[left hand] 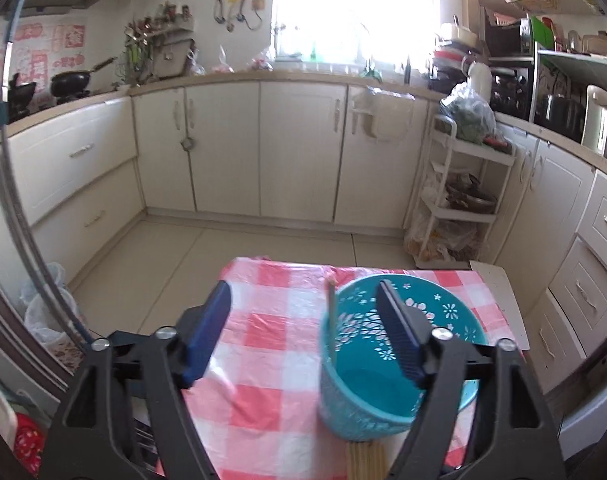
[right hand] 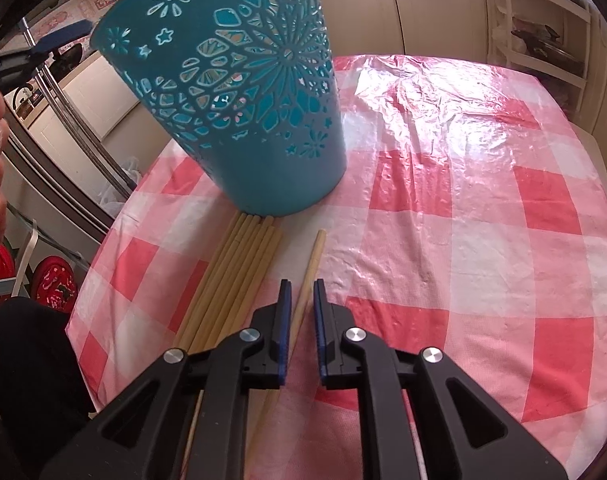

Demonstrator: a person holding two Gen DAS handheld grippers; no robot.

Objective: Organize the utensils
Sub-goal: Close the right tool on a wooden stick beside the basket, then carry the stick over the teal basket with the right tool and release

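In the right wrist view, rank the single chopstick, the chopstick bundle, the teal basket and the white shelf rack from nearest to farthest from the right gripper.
1. Single chopstick: between the right gripper's slightly parted pads.
2. Chopstick bundle: just left of the gripper, on the checked tablecloth.
3. Teal basket: ahead and left, beyond the bundle's tips.
4. White shelf rack: far right, past the table.
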